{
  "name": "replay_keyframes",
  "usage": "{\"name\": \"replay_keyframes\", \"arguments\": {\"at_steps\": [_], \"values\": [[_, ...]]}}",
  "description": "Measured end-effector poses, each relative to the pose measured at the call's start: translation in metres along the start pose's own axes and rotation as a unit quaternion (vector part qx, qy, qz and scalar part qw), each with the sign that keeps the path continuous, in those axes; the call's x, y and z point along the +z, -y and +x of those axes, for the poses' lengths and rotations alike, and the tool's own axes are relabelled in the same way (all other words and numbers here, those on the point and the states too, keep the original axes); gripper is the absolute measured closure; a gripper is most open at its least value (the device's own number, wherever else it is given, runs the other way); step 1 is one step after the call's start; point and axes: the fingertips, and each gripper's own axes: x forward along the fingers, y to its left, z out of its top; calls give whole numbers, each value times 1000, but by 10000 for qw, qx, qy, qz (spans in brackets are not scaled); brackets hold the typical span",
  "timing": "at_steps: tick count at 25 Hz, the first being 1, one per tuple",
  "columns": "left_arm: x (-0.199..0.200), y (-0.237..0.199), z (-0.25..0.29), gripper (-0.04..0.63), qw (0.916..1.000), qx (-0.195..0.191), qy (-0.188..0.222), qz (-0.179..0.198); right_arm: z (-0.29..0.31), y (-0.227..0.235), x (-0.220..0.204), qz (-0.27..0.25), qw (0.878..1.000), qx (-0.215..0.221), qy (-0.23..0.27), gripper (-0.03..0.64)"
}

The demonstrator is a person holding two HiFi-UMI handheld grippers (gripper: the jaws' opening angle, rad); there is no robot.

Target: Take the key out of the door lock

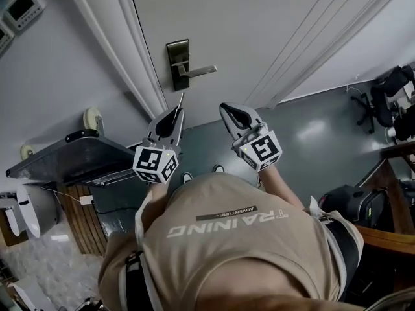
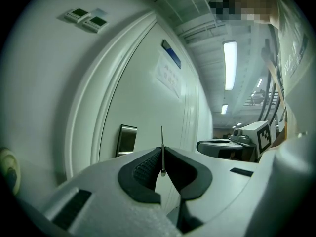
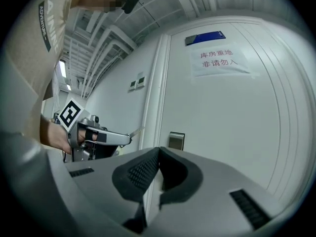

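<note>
**Key** [image 2: 162, 135]: thin metal blade, clear of the door lock [image 1: 177, 63] and standing apart from it. Its lower end is pinched upright in the left gripper [image 2: 163, 154], and its tip points toward the door [image 1: 259, 24].

**Left gripper:** jaws clamped on the key, gripping only its lower end.

**Right gripper** [image 3: 159, 153]: jaws together with nothing between them, held just beside the left.

**Lever handle** [image 1: 198, 70]: level, untouched.

**Hazards, as judged:**
- The narrow grip may let the key pivot or slide between the pads.
- Any loosening of the jaws would drop the key to the floor [image 1: 311, 135].
- Swinging forward could knock the blade against the door.
</note>
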Motion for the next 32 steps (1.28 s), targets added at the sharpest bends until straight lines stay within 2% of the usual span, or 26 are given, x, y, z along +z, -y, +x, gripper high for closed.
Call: {"name": "replay_keyframes", "arguments": {"at_steps": [6,21,26,32], "values": [[7,-2,-7,572,10000,37,63,-10,6,-8,5,-134,9997,179,-24,603],[10,-1,-27,572,9998,175,67,-58,6,-26,7,-92,9989,469,-10,603],[-1,-7,-20,572,9997,189,-81,-106,-1,-31,14,-814,9961,331,-31,603],[-6,-7,-11,572,9998,111,-72,-113,4,-22,14,-240,9988,333,259,603]]}}
